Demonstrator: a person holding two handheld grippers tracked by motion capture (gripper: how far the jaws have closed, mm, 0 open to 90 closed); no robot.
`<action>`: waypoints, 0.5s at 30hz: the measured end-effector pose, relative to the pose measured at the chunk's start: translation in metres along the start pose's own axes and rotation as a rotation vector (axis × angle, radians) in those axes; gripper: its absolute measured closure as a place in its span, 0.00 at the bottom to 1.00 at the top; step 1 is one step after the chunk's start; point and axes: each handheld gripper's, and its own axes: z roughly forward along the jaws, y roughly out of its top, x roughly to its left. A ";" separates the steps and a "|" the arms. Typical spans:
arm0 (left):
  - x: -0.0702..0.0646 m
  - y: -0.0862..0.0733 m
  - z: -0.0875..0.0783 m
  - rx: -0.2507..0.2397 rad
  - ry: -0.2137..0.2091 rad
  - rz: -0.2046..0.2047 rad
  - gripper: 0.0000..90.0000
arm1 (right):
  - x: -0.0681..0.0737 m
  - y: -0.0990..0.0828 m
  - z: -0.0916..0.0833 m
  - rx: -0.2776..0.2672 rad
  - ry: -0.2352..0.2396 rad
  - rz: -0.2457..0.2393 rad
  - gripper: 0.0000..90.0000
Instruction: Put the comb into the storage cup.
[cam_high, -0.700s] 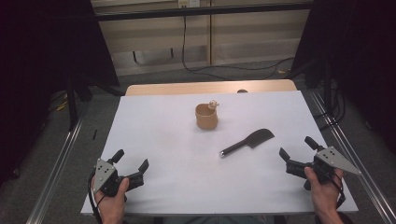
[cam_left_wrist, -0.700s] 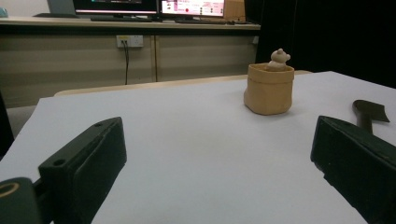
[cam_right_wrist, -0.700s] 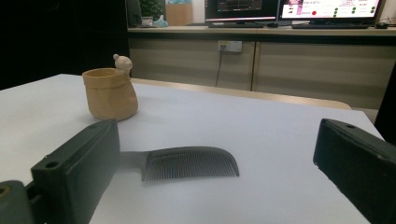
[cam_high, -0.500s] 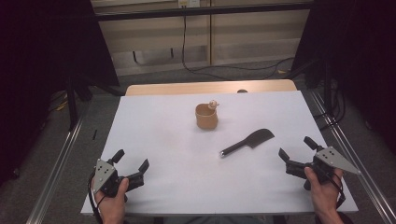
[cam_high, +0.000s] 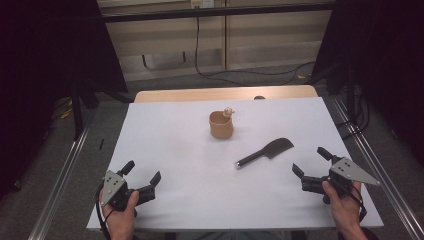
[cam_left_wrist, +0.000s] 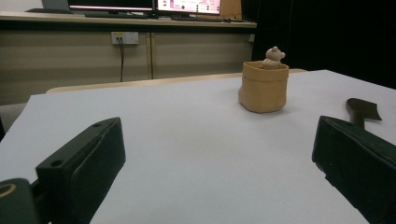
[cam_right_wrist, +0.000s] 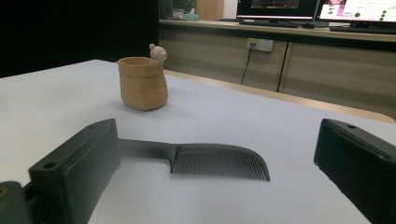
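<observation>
A tan cup shaped like a small sack (cam_high: 221, 125) (cam_left_wrist: 263, 87) (cam_right_wrist: 142, 83), with a little bear figure on its rim, stands upright near the middle of the white table (cam_high: 175, 150). A black comb (cam_high: 265, 152) (cam_right_wrist: 205, 158) with a long handle lies flat to the cup's right. My left gripper (cam_high: 141, 175) (cam_left_wrist: 210, 158) rests at the front left edge, open and holding nothing. My right gripper (cam_high: 311, 162) (cam_right_wrist: 215, 163) rests at the front right, open, with the comb lying a short way ahead of its jaws.
The white sheet covers a wooden tabletop whose far edge (cam_high: 225, 94) shows. Metal rails (cam_high: 60, 170) run along both sides of the table. Cables trail on the floor behind. Monitors (cam_right_wrist: 280, 9) sit on a bench at the back wall.
</observation>
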 end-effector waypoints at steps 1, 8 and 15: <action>0.000 0.000 0.000 -0.001 0.000 0.002 0.03 | 0.000 0.001 0.000 -0.007 -0.002 0.012 0.00; -0.001 0.001 -0.001 -0.009 -0.001 0.011 0.03 | 0.008 0.007 0.005 -0.010 0.033 0.027 0.00; -0.001 0.000 0.000 0.000 0.004 0.018 0.03 | 0.015 0.012 0.017 -0.007 0.080 0.042 0.00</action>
